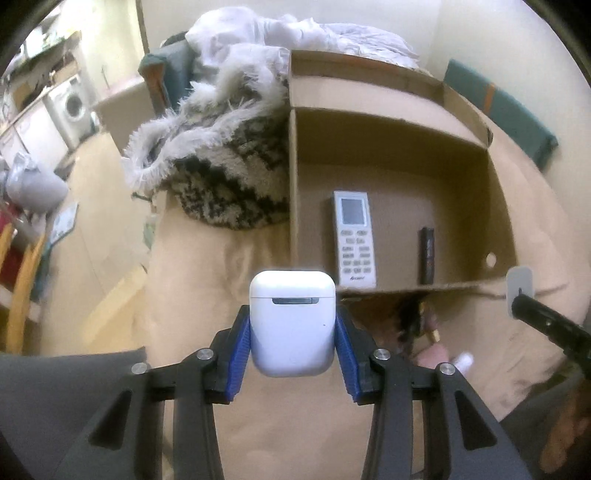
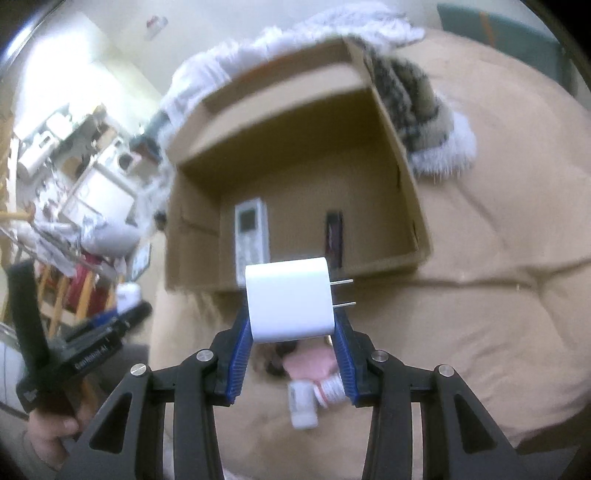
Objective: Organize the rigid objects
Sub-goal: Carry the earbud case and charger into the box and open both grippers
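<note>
Between ribbed blue pads, left tongs clamp a glossy rounded earbud case; right tongs clamp a boxy two-pronged charger, its prongs visible only from the right wrist.

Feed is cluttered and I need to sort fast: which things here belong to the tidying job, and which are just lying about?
Job: earbud case in left gripper; charger in right gripper; box; remote and dark stick inside it.

Lying about: fringed rug, white bedding, washing machine.
</note>
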### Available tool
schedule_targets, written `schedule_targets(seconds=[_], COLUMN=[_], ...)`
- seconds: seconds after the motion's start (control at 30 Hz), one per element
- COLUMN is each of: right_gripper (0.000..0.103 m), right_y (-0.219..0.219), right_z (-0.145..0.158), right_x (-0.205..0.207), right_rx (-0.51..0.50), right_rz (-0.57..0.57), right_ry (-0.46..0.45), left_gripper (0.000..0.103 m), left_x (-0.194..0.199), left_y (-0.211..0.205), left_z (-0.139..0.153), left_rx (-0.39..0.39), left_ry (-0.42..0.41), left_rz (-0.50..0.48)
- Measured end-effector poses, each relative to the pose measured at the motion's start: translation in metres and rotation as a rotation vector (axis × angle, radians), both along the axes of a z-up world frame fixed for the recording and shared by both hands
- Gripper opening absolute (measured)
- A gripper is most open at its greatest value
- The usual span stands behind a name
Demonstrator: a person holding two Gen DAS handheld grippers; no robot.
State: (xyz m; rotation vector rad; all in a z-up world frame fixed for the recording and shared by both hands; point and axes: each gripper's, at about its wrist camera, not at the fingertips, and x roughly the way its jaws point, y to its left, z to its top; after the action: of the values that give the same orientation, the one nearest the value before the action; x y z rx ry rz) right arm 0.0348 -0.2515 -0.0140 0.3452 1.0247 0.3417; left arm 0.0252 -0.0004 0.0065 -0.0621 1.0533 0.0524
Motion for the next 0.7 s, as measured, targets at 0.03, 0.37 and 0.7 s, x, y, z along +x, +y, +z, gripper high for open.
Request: schedule_targets(seconds=[0.03,0.37,0.7], right_gripper=[0.043,0.043,0.043], right_y=[-0.001,-0.002,0.015], right_z=[0.004,0.027,-0.005], right_x=[0.003,0.052,0.115], right_rx=[0.015,0.058,-0.025], right_rz=[-0.012,-0.034,0.041], right_ry=[-0.009,-0.028,0.044], left_gripper=[0.039,0.039,0.039], left_x=[0.004,0.063,0.111], left_y=[-0.003,-0.037,-0.074], left_z=[0.001,0.039,-0.007], left_rx=[-0.003,0.019,0.05], left_ry=[-0.003,-0.077,-0.01], left_rz=[-0.005,-0.066,-0.143])
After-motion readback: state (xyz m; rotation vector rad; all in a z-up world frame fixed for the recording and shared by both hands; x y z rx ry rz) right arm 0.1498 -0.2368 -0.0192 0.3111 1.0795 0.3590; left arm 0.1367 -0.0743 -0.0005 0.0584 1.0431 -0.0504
